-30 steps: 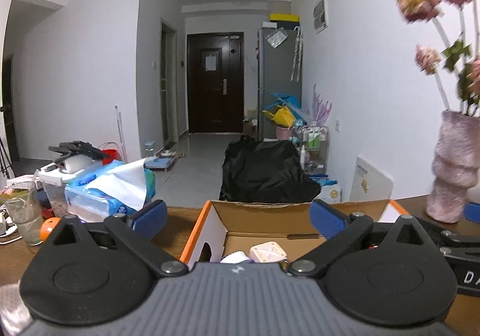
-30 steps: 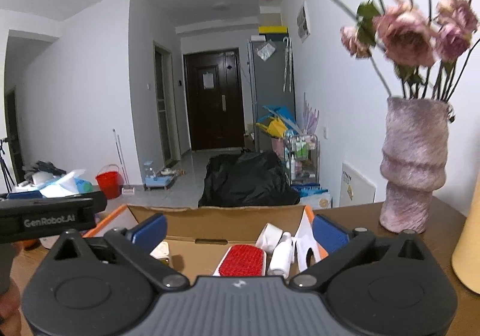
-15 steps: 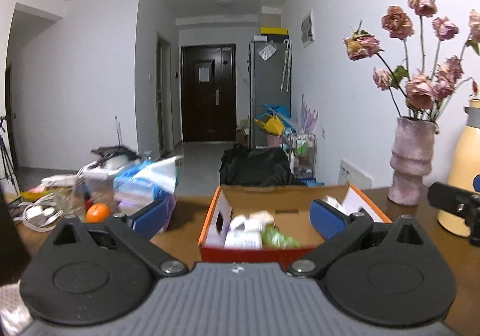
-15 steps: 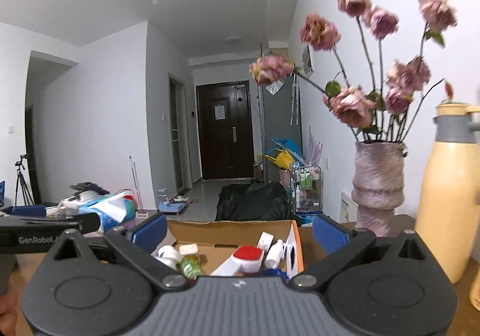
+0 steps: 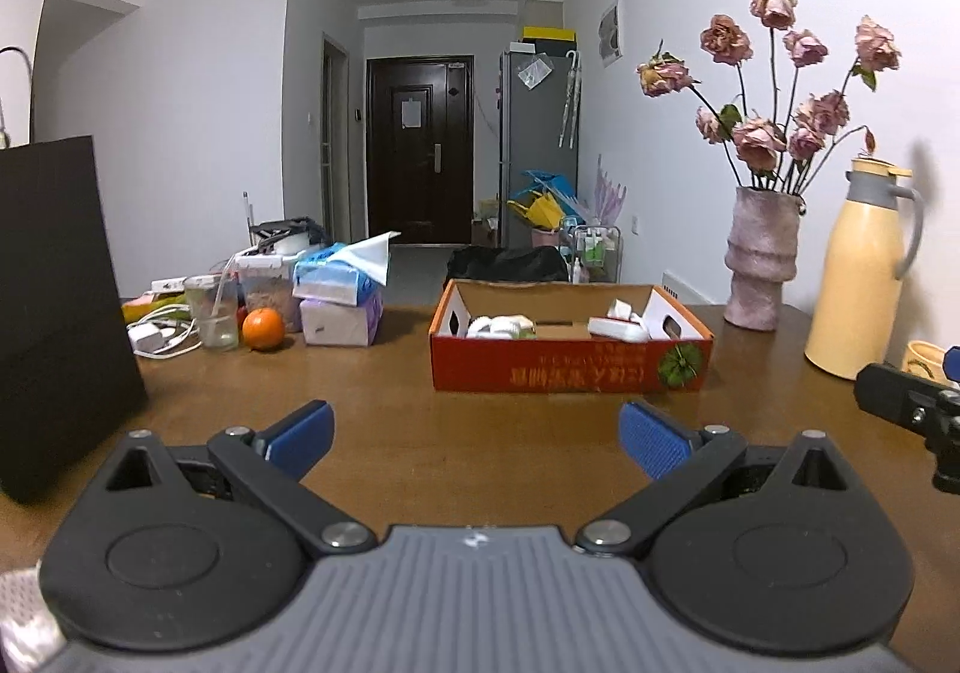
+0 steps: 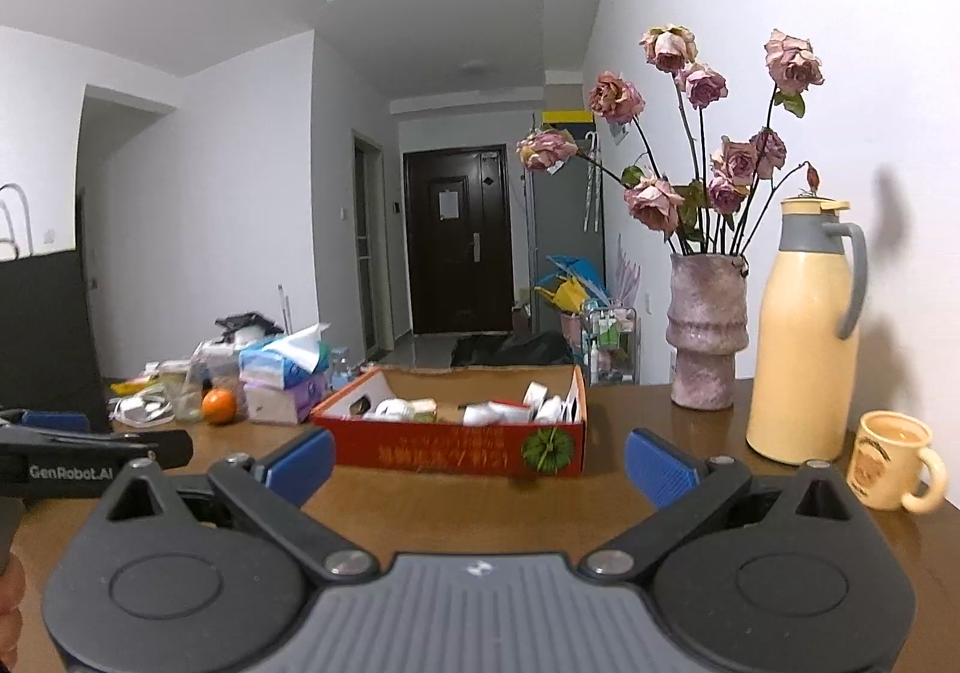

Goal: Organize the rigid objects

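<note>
A red cardboard box [image 5: 570, 370] with orange rim stands on the brown table [image 5: 384, 421], holding several white bottles and small items [image 5: 501, 325]. It also shows in the right wrist view [image 6: 456, 448]. My left gripper [image 5: 474, 436] is open and empty, well back from the box. My right gripper [image 6: 477, 463] is open and empty, also back from the box. The left gripper's body [image 6: 90, 457] shows at the left of the right wrist view, and the right gripper's body [image 5: 912, 412] at the right of the left wrist view.
A black bag [image 5: 54, 313] stands at the left. Tissue packs [image 5: 342, 289], an orange [image 5: 263, 329], a glass [image 5: 211, 313] and cables lie at the back left. A pink vase of dried roses [image 6: 705, 337], a cream thermos [image 6: 804, 337] and a mug [image 6: 894, 460] stand at the right.
Both grippers have pulled back from over the box towards the table's near side. The box now stands far ahead and whole in view. Both stay open and empty.
</note>
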The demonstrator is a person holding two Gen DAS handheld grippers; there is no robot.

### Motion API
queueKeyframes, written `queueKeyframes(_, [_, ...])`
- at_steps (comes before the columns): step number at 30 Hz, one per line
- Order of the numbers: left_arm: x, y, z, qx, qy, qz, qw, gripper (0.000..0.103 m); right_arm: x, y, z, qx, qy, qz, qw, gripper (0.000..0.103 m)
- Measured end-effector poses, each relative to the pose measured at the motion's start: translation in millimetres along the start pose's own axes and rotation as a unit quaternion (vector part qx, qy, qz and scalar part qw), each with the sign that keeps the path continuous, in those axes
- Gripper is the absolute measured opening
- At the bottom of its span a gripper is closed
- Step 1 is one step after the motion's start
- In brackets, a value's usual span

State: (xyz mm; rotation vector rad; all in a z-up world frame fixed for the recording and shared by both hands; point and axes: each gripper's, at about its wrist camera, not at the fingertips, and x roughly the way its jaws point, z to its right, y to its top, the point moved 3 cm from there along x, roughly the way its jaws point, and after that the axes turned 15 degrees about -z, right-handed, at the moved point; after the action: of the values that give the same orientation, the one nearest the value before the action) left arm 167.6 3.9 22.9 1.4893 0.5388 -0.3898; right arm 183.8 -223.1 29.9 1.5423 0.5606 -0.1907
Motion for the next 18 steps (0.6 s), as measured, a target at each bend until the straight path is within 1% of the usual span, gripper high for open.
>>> queueKeyframes(7, [-19.6,-16.7,-2.9,-0.002,0.001,-0.004,1.0,0.103,-25.0,-14.2,-7.6,0.002,-0.004,0.001,1.0,0.103])
queueKeyframes(18, [-33.0,-20.6,-8.9,-0.006,0.003,0.004,1.0,0.103,-38.2,-16.3,-17.3,-0.004,-0.007,0.005,1.0,0.103])
